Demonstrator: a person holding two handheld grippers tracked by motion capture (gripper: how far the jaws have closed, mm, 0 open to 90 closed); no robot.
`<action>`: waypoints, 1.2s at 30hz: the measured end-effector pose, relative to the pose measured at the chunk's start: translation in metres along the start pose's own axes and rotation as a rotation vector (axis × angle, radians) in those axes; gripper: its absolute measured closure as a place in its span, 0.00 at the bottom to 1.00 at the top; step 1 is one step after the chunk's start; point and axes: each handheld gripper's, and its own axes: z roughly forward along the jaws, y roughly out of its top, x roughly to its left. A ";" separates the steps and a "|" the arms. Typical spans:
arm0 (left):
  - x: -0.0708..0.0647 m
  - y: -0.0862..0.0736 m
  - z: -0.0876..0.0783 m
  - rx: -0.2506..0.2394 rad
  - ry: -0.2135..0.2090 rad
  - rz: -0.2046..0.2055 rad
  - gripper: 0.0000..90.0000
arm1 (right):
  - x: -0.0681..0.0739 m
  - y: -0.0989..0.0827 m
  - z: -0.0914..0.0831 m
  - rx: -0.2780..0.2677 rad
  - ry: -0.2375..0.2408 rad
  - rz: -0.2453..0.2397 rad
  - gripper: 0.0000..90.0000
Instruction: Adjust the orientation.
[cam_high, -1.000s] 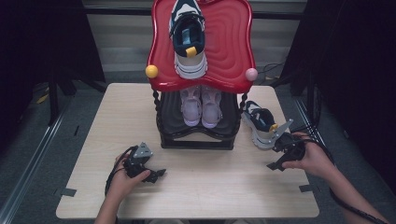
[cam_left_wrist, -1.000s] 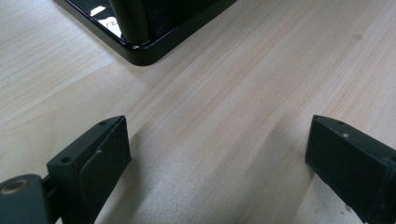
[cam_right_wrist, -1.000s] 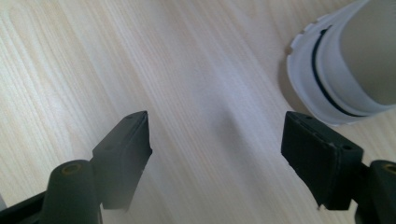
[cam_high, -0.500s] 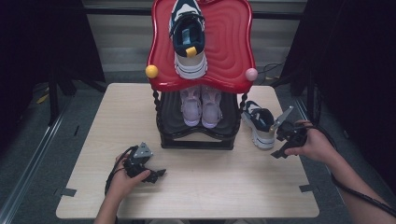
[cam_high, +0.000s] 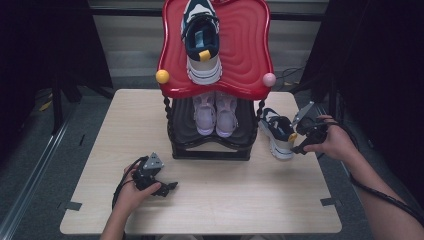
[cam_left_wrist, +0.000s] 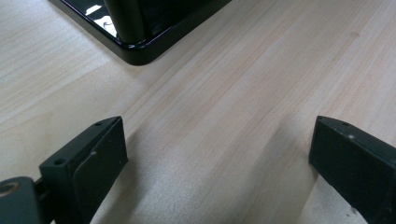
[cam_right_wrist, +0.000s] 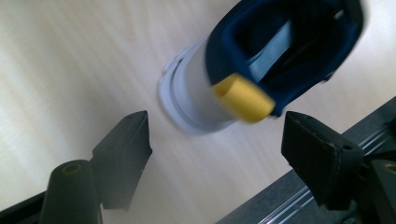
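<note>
I'm going for the navy shoe (cam_high: 278, 134) that sits on the tabletop (cam_high: 240, 200) just right of the shoe rack (cam_high: 210, 145), its mate already up on the red top shelf (cam_high: 250, 60). My right hand-held gripper (cam_high: 299, 136) hangs at its heel, jaws wide, nothing between them — the yellow heel tab (cam_right_wrist: 243, 99) lies just ahead. Next I'd close in and pinch the heel collar. My left hand-held gripper (cam_high: 162, 186) rests open on the near tabletop.
</note>
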 end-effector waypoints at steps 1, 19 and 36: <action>0.000 0.000 0.000 0.000 0.000 0.000 0.04 | -0.001 0.002 0.000 -0.010 -0.012 -0.005 0.26; 0.000 0.000 0.000 0.005 -0.006 0.006 0.02 | 0.008 0.023 0.019 0.014 0.010 -0.109 0.77; 0.000 0.000 0.001 0.007 -0.008 0.007 0.02 | 0.053 0.013 -0.005 0.065 0.189 -0.102 0.77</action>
